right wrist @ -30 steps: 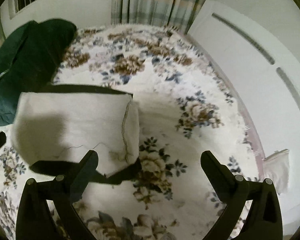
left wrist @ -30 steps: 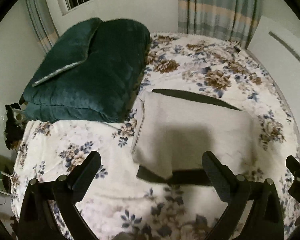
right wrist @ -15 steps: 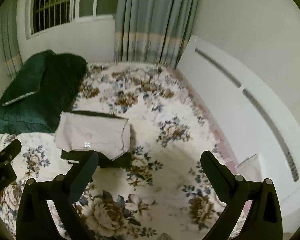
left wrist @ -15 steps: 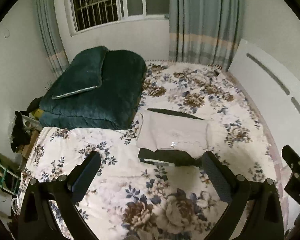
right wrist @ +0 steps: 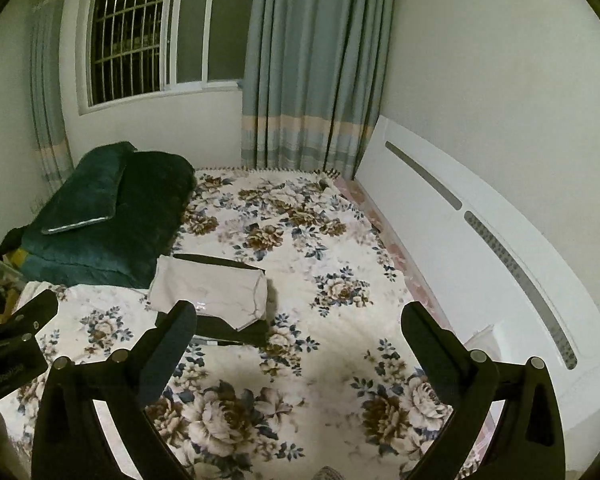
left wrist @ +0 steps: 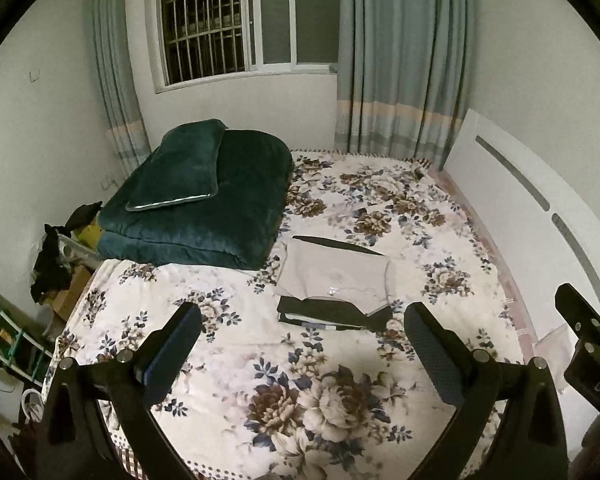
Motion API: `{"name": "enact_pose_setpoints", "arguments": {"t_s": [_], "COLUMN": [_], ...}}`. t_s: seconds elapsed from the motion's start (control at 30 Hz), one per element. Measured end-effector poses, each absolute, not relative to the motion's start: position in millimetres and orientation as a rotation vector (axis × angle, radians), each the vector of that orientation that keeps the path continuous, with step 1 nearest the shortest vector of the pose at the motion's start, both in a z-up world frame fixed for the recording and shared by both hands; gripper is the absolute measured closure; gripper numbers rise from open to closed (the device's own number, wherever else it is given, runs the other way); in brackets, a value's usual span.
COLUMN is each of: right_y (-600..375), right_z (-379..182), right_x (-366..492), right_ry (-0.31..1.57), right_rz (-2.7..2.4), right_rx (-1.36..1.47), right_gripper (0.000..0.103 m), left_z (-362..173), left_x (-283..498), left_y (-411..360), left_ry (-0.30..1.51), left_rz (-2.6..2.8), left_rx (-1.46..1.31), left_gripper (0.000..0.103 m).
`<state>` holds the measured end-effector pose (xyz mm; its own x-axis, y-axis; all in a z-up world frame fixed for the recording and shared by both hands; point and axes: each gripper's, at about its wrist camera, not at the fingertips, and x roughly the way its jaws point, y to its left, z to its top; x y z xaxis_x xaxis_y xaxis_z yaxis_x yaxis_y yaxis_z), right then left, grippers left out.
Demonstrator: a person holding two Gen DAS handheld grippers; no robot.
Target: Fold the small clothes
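A: Both claws have pulled back; the bed (left wrist: pixel 340 384) fills far more of the frame than a second ago.

B: Folding looks finished (my guess). One beige garment (left wrist: pixel 336 280) lies mid-frame on one black garment (left wrist: pixel 332 314). Left claw (left wrist: pixel 302 354) and right claw (right wrist: pixel 300 354) gape, empty; next, fetch another.

Open floral bed (left wrist: pixel 340 380) ahead, folded clothes (left wrist: pixel 336 280) mid-bed; green quilt (left wrist: pixel 204 200) blocks the left, white headboard (left wrist: pixel 520 216) walls the right.
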<state>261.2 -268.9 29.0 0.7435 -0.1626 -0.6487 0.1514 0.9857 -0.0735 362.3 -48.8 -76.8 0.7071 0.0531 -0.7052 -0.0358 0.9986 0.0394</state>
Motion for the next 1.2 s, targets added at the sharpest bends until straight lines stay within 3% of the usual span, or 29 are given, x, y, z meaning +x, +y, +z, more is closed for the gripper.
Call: {"name": "enact_pose_setpoints", "arguments": {"t_s": [0.33,1.2], "right_y": [-271,-274], "right_z": [59,60], "right_x": [230,227], "right_ry": [0.666,0.672], "right_rz": [-0.152,-0.081], "right_rx": [-0.018,-0.024], "right_gripper": [0.000,0.000], "left_z": [-58,-43], "left_x": [330,316], "left_y": [-51,-51], "left_ry": [0.753,0.725], "left_rz": [0.044,0.074], "left_rx": [0.027,0.024], "left_gripper": [0.000,0.000]}}
